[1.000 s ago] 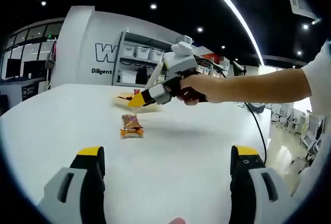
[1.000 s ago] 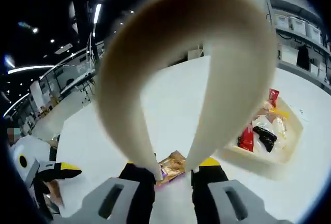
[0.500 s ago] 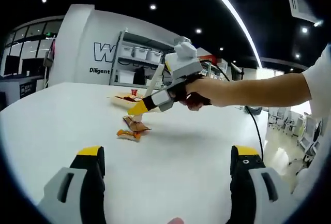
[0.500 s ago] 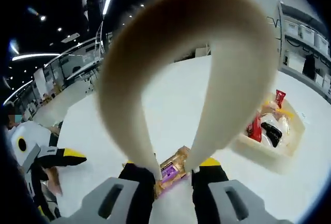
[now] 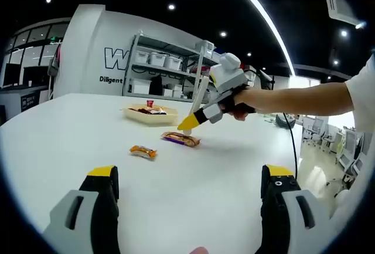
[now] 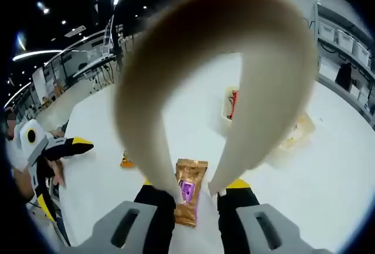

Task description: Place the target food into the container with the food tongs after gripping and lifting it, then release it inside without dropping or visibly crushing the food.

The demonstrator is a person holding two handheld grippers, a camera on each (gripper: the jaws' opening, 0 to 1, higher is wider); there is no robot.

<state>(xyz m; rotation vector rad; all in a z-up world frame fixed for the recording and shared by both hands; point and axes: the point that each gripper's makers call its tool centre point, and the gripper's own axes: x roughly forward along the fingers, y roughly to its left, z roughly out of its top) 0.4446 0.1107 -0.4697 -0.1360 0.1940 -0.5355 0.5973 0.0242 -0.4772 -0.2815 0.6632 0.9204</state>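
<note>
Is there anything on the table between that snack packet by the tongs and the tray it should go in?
Nothing visible. In the left gripper view, bare white table lies between the brown snack packet and the tray. A smaller orange packet sits off to the near side, out of that path. The right claw holding the tongs hovers beside the packet.

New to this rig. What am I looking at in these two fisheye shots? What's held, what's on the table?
No robot here: a person carries a hand-held gripper in each hand, and a camera rides on each. The left gripper view looks along the left hand-held gripper, jaws wide apart and holding nothing. It also catches the right hand-held gripper. The right gripper view looks along that one; its jaws clamp cream food tongs, which loop up through the picture. On the white table lie a brown snack packet, a small orange packet and a tray of foods.
</note>
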